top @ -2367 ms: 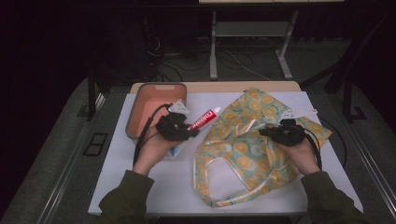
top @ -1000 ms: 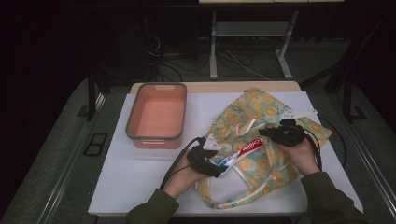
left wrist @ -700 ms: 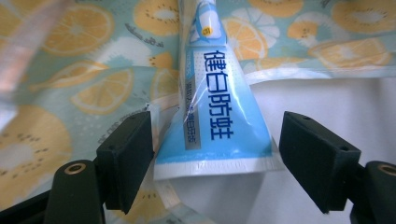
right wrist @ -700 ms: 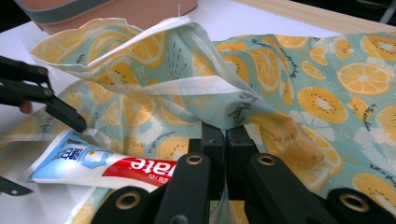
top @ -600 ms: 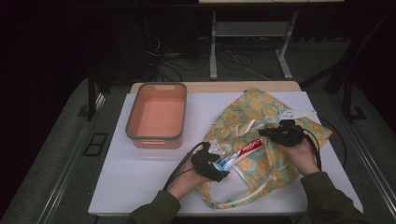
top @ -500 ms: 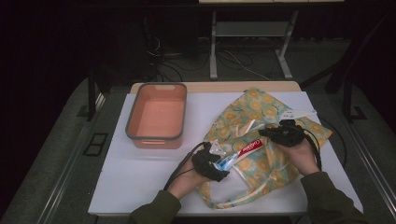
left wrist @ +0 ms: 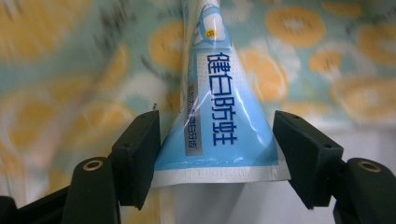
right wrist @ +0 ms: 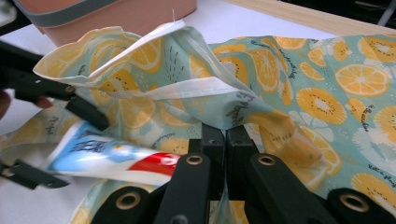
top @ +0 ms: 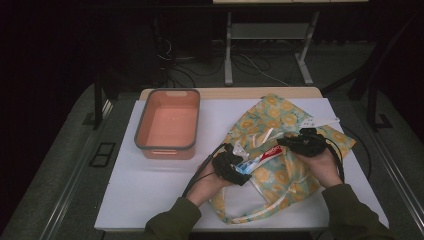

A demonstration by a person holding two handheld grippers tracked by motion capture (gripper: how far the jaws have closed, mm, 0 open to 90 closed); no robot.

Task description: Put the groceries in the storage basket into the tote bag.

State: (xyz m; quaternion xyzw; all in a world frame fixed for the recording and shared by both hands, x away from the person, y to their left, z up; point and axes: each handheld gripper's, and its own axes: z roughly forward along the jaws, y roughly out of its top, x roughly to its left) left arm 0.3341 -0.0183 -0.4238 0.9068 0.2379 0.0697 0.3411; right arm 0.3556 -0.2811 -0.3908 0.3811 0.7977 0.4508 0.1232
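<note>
A blue, white and red toothpaste tube (top: 262, 155) lies level over the mouth of a lemon-print fabric bag (top: 280, 117). My left gripper (top: 243, 167) is shut on its flat crimped end, and both pads press the tube's (left wrist: 219, 121) edges. The left gripper (left wrist: 217, 140) has the bag's cloth (left wrist: 303, 28) behind it. My right gripper (top: 286, 143) is shut on the bag's upper edge and lifts it. In the right gripper view, the right gripper (right wrist: 225, 135) pinches the fabric (right wrist: 327, 102), with the tube (right wrist: 112, 158) entering under the raised flap.
An empty pink basin (top: 167, 91) stands at the back left of the white table sheet (top: 150, 185); its wall (right wrist: 116, 18) is behind the bag. Beyond the table stand dark floor, cables and a metal frame. Cables trail from both grippers.
My left gripper has carried the tube from beside the basin to the bag's mouth, then a little farther right toward the opening. The right gripper has kept still on the fabric.
</note>
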